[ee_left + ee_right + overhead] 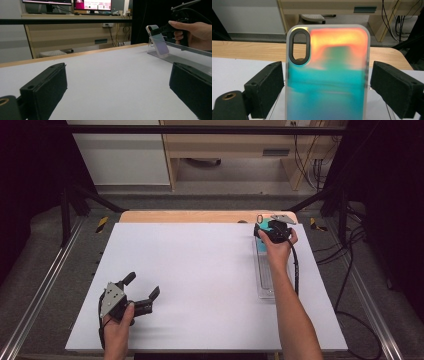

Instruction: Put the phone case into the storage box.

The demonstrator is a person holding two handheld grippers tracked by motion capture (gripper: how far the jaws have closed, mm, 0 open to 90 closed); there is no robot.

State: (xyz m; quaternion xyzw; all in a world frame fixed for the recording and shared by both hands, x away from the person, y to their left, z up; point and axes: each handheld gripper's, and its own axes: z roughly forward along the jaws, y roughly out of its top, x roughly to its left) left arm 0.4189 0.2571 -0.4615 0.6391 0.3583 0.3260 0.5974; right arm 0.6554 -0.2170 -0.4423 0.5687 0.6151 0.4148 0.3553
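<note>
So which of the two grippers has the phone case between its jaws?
The right gripper, at the table's far right: its jaws flank the iridescent phone case without pressing it. The left gripper stands open over bare table.

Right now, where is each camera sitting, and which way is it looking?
High view: above the person's side, looking forward and down on the white table; both forearms, the left tool and right tool show.
Left gripper view: rides the left tool low over the table, looking across it between open jaws at the phone case.
Right gripper view: close behind the phone case, open jaws either side.
All three share the phone case.
</note>
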